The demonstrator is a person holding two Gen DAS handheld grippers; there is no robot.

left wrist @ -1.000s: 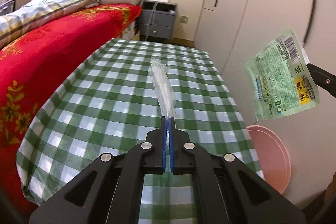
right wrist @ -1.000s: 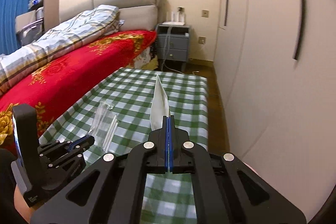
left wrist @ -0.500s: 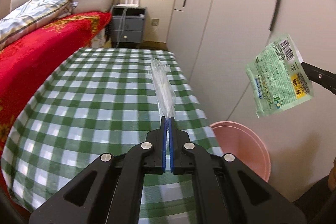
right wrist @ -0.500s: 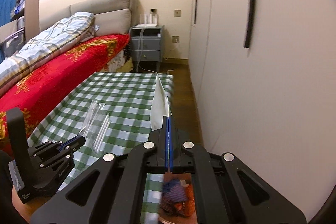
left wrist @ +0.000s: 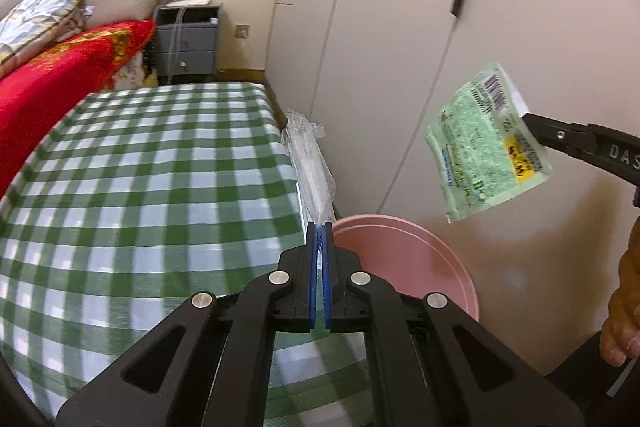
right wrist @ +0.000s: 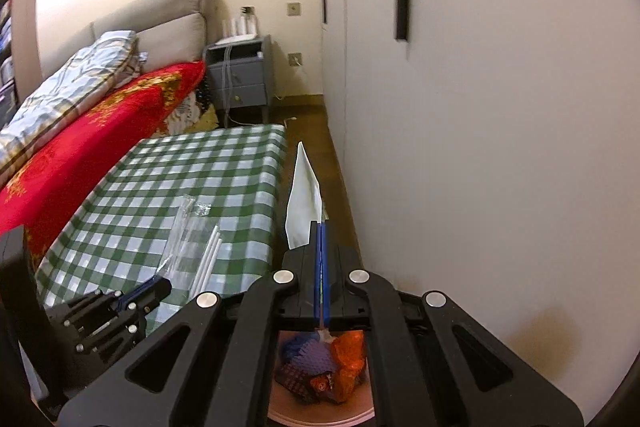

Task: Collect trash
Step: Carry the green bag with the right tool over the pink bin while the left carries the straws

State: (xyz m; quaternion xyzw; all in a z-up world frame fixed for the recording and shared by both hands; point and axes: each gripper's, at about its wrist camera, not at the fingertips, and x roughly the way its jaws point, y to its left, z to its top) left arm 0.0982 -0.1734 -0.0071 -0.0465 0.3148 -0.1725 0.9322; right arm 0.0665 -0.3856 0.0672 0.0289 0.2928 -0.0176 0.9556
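My left gripper (left wrist: 319, 227) is shut on a clear plastic wrapper (left wrist: 310, 159) that stands up from its tips, over the right edge of the checked table (left wrist: 140, 167) beside the pink bin (left wrist: 420, 259). My right gripper (right wrist: 319, 225) is shut on a green snack packet (left wrist: 486, 145), whose white back (right wrist: 303, 203) faces its own camera. It hangs above the pink bin (right wrist: 280, 415), which holds purple and orange wrappers (right wrist: 324, 367). The left gripper (right wrist: 144, 289) with the clear wrapper (right wrist: 188, 239) also shows in the right wrist view.
A red-covered bed (left wrist: 52, 79) lies left of the table. A grey nightstand (left wrist: 188, 43) stands at the back. A cream wardrobe wall (left wrist: 400, 27) runs close along the right, behind the bin. A hand (left wrist: 624, 307) shows at the right edge.
Both grippers have swung right, off the table towards the wardrobe. The pink bin has come into full view below them, and its trash now shows under the right gripper.
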